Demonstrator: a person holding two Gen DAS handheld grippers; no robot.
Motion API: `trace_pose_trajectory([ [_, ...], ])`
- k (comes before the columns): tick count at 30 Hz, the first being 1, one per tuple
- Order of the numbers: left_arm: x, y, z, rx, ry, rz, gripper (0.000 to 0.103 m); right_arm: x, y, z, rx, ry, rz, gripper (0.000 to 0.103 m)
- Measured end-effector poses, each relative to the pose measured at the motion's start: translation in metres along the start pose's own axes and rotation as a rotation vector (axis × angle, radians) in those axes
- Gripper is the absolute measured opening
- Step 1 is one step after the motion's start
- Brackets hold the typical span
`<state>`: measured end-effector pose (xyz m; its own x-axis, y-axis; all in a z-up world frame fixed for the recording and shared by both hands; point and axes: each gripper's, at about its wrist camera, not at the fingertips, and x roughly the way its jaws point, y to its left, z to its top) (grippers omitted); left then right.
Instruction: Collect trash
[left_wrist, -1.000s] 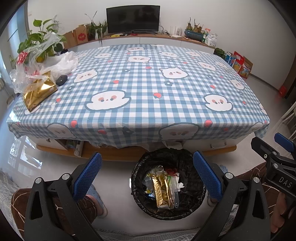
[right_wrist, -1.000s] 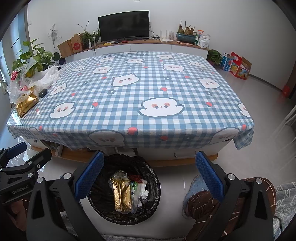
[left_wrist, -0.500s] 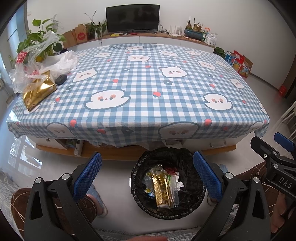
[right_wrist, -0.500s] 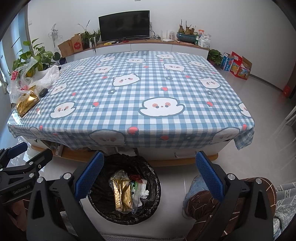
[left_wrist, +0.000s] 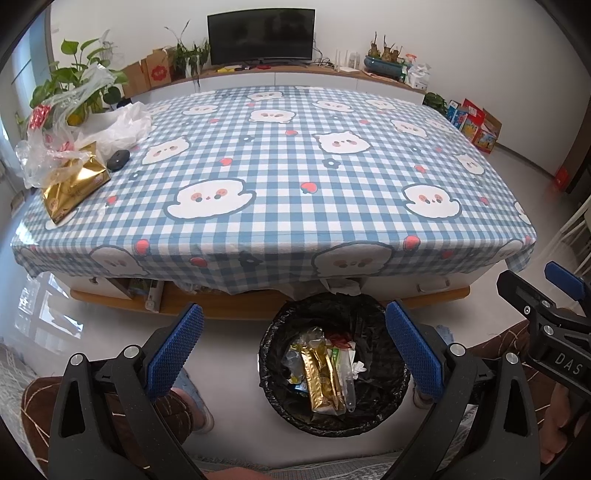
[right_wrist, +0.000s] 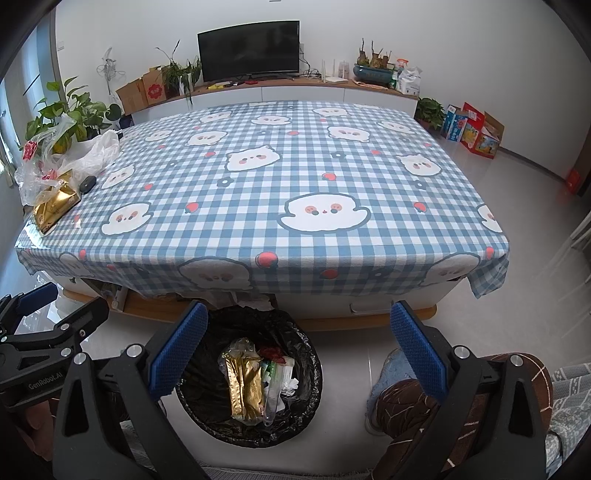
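At far left of the counter (left_wrist: 280, 184), which is covered by a blue checked cloth printed with white cartoon faces, lie a gold foil packet (left_wrist: 75, 184), crumpled clear plastic bags (left_wrist: 55, 147) and a small dark oval object (left_wrist: 118, 160), all close together near the counter's corner. The rest of the cloth carries nothing. On the floor just in front of the counter's near edge stands a round bin lined with a black bag (left_wrist: 334, 369); inside it are a long gold wrapper (left_wrist: 323, 380), clear plastic and a crumpled white tissue. The left tongs (left_wrist: 291, 350) are spread wide and hold nothing, their blue pads (left_wrist: 175, 347) flanking the bin from above. To the right, the right tongs (right_wrist: 299, 350) are likewise spread wide and empty, with the bin below their left pad. Brown patterned trouser legs (right_wrist: 410, 402) of the person appear at the lower edge.
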<state>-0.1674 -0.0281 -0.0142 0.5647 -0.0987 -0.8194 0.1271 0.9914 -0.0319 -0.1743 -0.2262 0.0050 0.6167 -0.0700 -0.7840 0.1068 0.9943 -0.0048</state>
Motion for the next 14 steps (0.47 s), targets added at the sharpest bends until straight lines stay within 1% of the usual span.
trace_pose_trajectory([
  [14,0.0013,0.0061,0.0009,-0.014,0.001,0.014,0.097,-0.0003,0.0028,-0.0011,-0.003,0.002,0.007,0.095],
])
